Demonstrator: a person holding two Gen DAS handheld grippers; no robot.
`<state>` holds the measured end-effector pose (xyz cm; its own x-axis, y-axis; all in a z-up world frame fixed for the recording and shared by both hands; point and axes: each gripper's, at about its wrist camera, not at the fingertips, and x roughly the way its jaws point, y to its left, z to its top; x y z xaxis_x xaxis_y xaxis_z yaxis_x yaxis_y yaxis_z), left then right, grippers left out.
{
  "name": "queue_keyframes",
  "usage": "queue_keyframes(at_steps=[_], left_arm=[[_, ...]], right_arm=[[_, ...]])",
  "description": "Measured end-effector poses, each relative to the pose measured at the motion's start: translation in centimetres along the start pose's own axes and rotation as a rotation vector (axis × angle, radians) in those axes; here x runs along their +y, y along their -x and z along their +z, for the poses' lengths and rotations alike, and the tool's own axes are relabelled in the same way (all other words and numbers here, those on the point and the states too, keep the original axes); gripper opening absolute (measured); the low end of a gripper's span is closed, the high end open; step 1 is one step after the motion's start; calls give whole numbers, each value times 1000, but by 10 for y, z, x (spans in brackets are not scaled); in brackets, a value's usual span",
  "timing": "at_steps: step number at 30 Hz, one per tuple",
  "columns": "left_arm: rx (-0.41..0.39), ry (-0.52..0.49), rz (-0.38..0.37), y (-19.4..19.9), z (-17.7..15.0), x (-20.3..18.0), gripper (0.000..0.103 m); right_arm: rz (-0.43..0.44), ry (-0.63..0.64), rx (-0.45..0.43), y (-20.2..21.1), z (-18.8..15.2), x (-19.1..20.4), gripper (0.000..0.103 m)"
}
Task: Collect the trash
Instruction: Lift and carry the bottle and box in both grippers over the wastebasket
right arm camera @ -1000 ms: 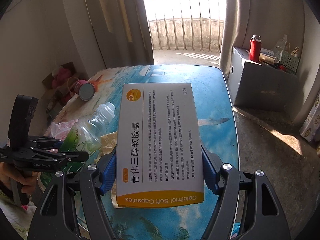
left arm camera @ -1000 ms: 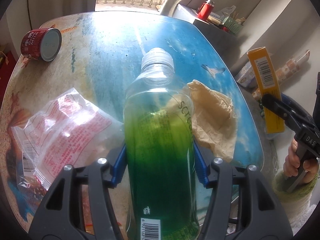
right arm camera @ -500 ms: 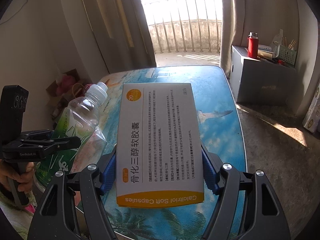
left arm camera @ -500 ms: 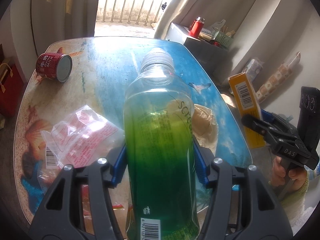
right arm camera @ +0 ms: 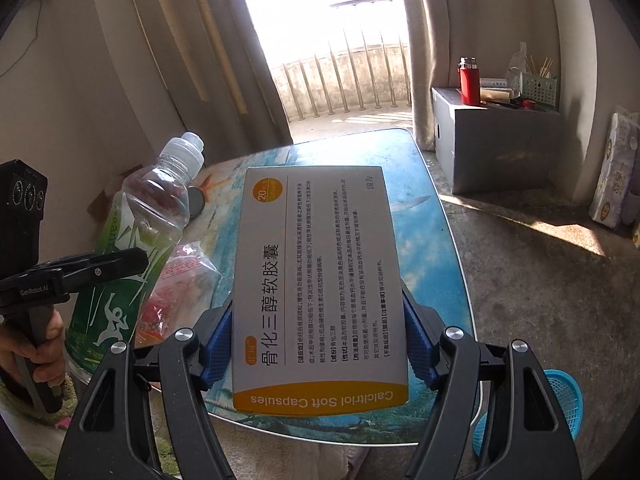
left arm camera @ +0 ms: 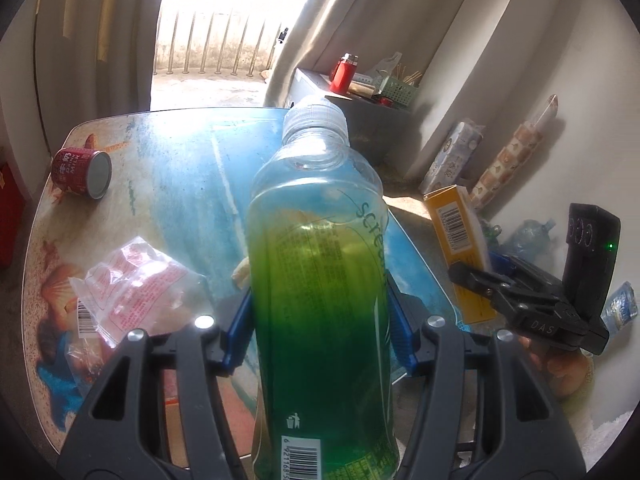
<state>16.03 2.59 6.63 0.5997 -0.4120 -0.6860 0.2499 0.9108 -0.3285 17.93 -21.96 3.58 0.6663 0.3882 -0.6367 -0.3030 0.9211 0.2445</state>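
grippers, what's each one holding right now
left gripper: closed on the green-labelled plastic bottle.
right gripper: closed on the Calcitriol capsule box.

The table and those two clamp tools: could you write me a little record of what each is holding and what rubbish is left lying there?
left gripper: shut on the green drink bottle, lifted clear of the table
right gripper: shut on the Calcitriol Soft Capsules box
table: beach-scene top
left on table: red milk can on its side, far corner; clear plastic wrapper with red print; crumpled brown paper, mostly hidden behind the bottle
on floor: blue basket near the table
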Motion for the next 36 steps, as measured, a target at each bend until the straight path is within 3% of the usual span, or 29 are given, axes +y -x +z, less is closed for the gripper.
queue_keyframes(at_steps=[6,13,20,26,31,36], left_arm=[[15,-106,-111,-8,0,-44,55],[113,-236,-256,-42,-13,-114,55],[235,-314,-386,-86,-41,-186,55],[363,-354,-416,-141,-67,-240,55],[485,-361,-410,-196,-91,-271,55],[635,-340,-376,-256,-121,-293,55]], right_arm=[[-47,-141,-25,31,-38,-23,70],[-138,-337,-13,62,-100,-71,70],[-347,-519,8,109,-164,-137,70],[-452,-701,25,135,-217,-194,70],[-439,-809,70,128,-253,-228,70],[-373,-914,113,105,-280,-262,70]])
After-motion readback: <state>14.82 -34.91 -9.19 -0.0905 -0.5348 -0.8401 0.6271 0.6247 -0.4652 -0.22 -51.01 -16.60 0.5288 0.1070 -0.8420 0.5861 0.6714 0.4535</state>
